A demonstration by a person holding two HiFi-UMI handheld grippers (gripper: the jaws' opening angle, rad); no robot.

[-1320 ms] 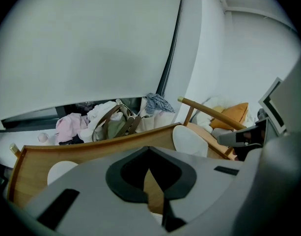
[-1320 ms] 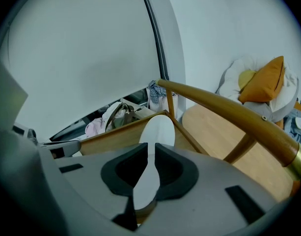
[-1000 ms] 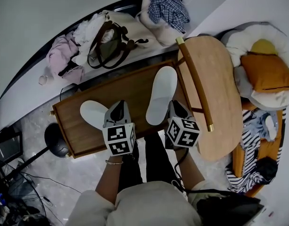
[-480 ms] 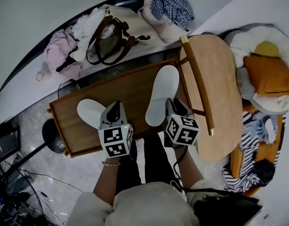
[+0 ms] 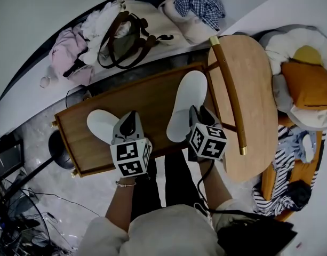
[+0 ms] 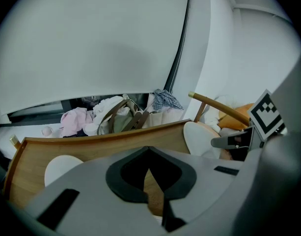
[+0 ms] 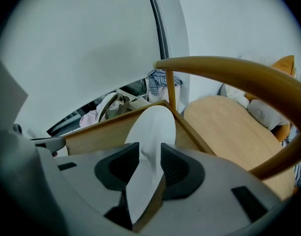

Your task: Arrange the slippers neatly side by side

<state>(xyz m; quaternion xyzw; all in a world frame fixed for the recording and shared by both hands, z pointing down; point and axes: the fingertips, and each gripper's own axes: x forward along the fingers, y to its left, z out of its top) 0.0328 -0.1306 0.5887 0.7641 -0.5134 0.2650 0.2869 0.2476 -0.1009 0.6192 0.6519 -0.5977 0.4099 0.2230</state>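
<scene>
The two white slippers lie well apart on the wooden desk [image 5: 147,97], so they are not yet paired. The right tool [image 7: 150,156] has just been opening, its jaws now wide around the right slipper [image 5: 187,103], probably to release it. The left tool [image 6: 149,154] is closed and empty by the left slipper [image 5: 102,124].

No readable text, brands or numbers anywhere. Only signs: black-and-white square markers on the cubes of left gripper [image 5: 129,120] and right gripper [image 5: 197,112], patterns without characters.
</scene>
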